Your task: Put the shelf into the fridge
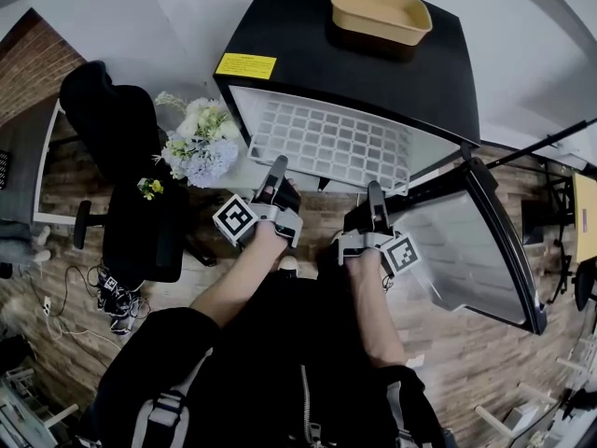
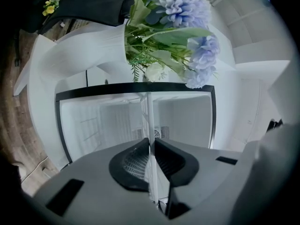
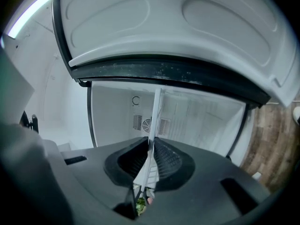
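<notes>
Jaws clamp shelf point(image 1: 326, 143) at fridge point(image 1: 308, 35), wood floor point(image 1: 476, 343)

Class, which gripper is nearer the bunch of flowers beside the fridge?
Left. The left gripper grips the shelf just beside the flowers; the right gripper grips the same shelf farther over, toward the open fridge door.

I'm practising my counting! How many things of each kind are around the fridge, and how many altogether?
fridge: 1
wire shelf: 1
yellow tub: 1
flower bunch: 1
black chair: 1
tools: 2, the left tool and the right tool, both gripping the wire shelf
Total: 7
</notes>
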Demonstrator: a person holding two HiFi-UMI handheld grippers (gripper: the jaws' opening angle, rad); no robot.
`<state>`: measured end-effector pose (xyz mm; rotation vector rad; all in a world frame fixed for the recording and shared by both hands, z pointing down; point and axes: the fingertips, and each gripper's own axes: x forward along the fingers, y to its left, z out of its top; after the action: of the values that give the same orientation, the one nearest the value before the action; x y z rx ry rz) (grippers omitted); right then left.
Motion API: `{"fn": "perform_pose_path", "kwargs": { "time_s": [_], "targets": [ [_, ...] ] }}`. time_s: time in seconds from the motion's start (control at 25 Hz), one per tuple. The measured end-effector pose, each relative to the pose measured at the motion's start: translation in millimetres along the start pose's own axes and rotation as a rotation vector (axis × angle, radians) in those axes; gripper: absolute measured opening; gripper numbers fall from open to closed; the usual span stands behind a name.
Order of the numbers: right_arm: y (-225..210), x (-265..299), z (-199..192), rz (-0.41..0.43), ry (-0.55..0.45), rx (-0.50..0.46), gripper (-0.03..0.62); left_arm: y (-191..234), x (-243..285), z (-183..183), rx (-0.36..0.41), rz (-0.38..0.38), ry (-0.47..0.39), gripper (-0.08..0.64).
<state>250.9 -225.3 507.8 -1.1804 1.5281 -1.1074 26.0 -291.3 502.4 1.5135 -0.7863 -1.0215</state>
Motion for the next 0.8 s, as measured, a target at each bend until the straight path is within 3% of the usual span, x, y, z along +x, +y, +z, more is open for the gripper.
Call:
{"fn": "perform_pose_path", "kwargs": {
  "time_s": [0.8],
  "targets": [
    [-11,45,17,-0.026,-0.033,0.012,0.046,10,48,9,0.03,0.005,-0.02,0.046]
  ]
}}
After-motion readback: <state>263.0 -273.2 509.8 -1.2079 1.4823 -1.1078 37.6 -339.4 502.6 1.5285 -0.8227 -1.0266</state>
